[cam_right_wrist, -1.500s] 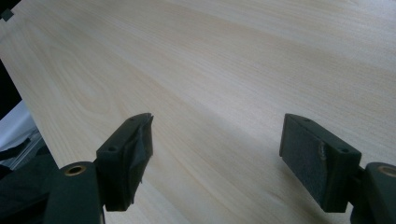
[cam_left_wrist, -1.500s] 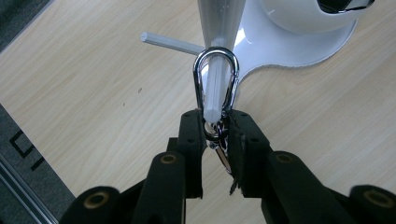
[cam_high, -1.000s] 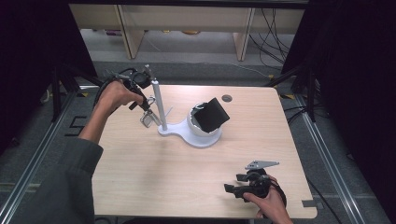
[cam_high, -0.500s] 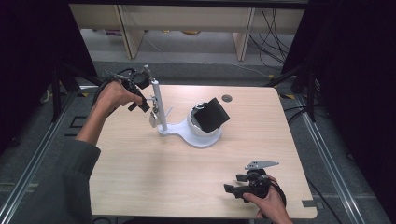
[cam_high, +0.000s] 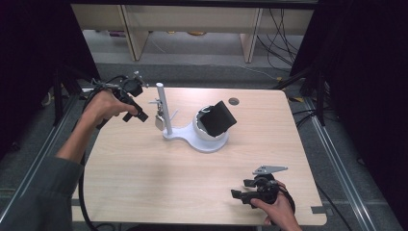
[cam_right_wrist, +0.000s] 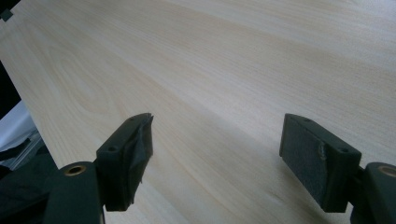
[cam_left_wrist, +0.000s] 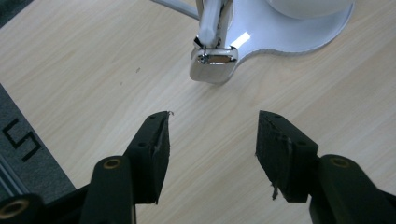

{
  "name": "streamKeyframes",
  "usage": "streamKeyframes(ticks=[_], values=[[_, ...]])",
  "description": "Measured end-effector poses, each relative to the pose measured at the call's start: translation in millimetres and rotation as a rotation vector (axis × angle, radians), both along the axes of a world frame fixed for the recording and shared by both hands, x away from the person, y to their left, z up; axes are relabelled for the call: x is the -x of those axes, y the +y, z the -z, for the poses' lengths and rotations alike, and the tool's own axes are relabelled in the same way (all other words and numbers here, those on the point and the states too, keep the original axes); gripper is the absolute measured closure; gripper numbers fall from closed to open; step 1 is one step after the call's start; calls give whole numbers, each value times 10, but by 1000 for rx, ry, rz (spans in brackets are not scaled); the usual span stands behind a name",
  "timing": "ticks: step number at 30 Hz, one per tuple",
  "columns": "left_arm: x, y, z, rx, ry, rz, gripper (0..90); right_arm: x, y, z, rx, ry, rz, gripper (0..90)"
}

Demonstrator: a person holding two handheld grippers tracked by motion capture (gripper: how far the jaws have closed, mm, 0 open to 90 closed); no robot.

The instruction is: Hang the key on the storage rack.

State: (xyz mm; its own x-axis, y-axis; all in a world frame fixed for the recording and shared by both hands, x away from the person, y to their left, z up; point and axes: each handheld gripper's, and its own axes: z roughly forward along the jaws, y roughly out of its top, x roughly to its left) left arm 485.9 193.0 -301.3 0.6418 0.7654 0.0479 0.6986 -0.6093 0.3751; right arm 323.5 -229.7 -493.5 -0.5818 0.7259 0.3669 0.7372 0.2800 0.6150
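My left gripper (cam_left_wrist: 212, 144) jaws just been opening, nothing between; silver padlock (cam_left_wrist: 214, 65) hangs free on white stand (cam_high: 166, 115), just ahead. My right gripper (cam_right_wrist: 217, 149) spread wide, empty, over table (cam_high: 159, 183)

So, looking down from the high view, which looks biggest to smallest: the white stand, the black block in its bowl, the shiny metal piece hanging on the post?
1. White stand, base and post together.
2. Black block.
3. Shiny metal piece, clearly the smallest.
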Motion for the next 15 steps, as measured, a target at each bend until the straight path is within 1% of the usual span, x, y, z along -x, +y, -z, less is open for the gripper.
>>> streamKeyframes(ticks=[1,2,3,4,5,7,8,9,10,11,12,13,14,15], values=[[0,0,0,0,0,0,438,0,0,0,0,0,0,265],[54,42,7,-2,2,2,424,-13,-6,7,6,-10,-5,265],[54,42,7,-2,2,2,409,-21,-10,14,8,-25,-14,265],[112,80,12,29,-9,-9,397,-18,-14,13,10,-26,-7,265],[112,80,12,29,-9,-9,381,-18,-14,13,10,-26,-7,265],[173,109,33,60,-31,-25,365,-19,-12,11,1,-22,0,265],[241,130,69,66,-24,-13,345,-26,-23,10,-2,-22,-10,265],[275,134,89,69,-21,-5,336,-25,-27,8,7,-34,-4,265],[317,131,113,72,-29,-6,330,-28,-32,6,7,-34,-11,265],[351,133,133,74,-25,6,322,-26,-32,5,6,-33,-6,265],[392,127,160,80,-30,10,317,-26,-31,7,-2,-29,-7,265],[429,122,186,81,-32,16,316,-26,-34,6,3,-32,-8,265],[462,119,213,81,-30,25,313,-24,-34,6,4,-32,-10,265],[462,119,213,81,-30,25,310,-24,-34,6,4,-32,-10,265]])
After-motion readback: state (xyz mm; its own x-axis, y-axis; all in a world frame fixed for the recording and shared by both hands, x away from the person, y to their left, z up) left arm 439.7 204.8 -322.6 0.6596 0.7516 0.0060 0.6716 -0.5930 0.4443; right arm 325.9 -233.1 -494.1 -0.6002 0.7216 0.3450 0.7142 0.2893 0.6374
